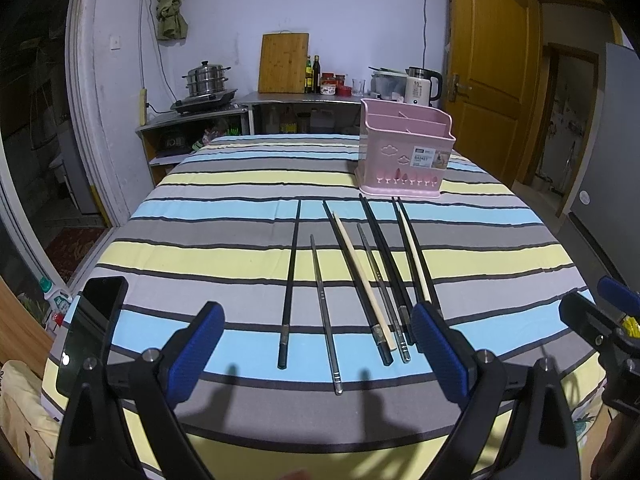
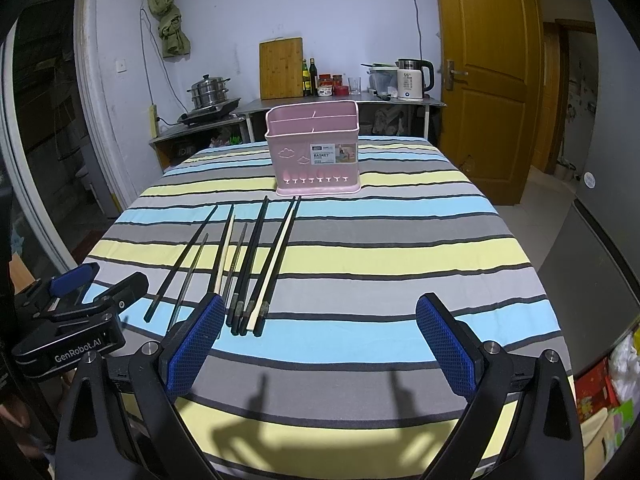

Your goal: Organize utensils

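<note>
Several chopsticks lie side by side on the striped tablecloth: black ones point(image 1: 291, 280), a metal one point(image 1: 324, 312) and pale wooden ones point(image 1: 362, 276). They also show in the right wrist view point(image 2: 256, 264), left of centre. A pink utensil basket point(image 1: 404, 152) stands upright behind them, empty as far as I can see; the right wrist view shows it too point(image 2: 316, 148). My left gripper point(image 1: 318, 336) is open above the near ends of the chopsticks. My right gripper point(image 2: 320, 332) is open and empty above the cloth, to the right of the chopsticks.
A black phone point(image 1: 94, 328) lies at the table's left edge. Behind the table a counter holds a steamer pot point(image 1: 206, 80), cutting board point(image 1: 284, 62), bottles and a kettle point(image 1: 422, 86). A wooden door point(image 2: 484, 80) is at the right. The left gripper appears in the right wrist view point(image 2: 76, 312).
</note>
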Demonstrator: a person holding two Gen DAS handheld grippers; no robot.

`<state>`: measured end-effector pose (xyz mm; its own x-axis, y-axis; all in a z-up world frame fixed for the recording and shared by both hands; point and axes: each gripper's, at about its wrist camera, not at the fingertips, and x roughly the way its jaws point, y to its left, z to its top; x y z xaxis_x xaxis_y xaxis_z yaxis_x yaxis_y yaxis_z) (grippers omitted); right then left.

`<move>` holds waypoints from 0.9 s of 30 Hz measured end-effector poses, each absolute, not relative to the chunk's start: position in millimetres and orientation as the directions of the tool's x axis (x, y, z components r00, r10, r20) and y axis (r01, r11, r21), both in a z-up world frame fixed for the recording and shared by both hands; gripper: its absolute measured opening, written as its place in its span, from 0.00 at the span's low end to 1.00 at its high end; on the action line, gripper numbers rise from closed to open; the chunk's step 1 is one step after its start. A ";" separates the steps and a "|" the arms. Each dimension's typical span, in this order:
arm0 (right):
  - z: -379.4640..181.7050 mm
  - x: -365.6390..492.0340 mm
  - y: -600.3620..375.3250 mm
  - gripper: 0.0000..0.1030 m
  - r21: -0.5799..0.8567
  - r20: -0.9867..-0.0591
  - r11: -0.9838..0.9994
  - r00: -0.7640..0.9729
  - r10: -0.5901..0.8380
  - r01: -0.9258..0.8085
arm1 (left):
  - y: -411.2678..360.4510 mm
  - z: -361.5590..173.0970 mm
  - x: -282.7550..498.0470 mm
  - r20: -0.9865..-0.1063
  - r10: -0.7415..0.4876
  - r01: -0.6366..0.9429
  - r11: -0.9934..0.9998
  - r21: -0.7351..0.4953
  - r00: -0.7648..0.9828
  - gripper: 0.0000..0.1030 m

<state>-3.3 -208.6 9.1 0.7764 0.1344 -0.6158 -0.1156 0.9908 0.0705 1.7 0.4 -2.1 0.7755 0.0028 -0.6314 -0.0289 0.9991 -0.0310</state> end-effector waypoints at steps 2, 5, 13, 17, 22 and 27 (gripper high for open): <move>8.8 -3.1 -208.5 0.94 0.071 -0.616 0.991 0.776 0.134 -0.115 | 0.3 -2.2 1.8 -0.632 0.002 -0.029 0.999 -0.032 0.775 0.93; 8.9 -3.2 -208.5 0.94 0.072 -0.617 0.991 0.776 0.135 -0.115 | 0.2 -2.2 1.8 -0.632 0.003 -0.029 0.999 -0.030 0.775 0.93; 4.2 -1.0 -206.8 0.94 0.072 -0.625 0.991 0.769 0.135 -0.115 | 0.9 -5.5 3.7 -0.639 0.001 -0.028 0.999 -0.032 0.769 0.93; 1.1 2.8 -206.6 0.94 0.073 -0.634 0.991 0.762 0.134 -0.114 | 2.1 -10.1 7.9 -0.648 -0.004 -0.024 0.999 -0.035 0.762 0.93; -1.2 10.8 -204.5 0.94 0.081 -0.645 0.990 0.751 0.142 -0.118 | 6.9 -14.6 17.6 -0.657 -0.003 -0.013 1.000 -0.020 0.754 0.93; -3.3 32.1 -200.3 0.85 0.104 -0.666 0.987 0.728 0.160 -0.122 | 19.1 -24.6 38.0 -0.693 -0.038 0.005 0.999 -0.049 0.720 0.90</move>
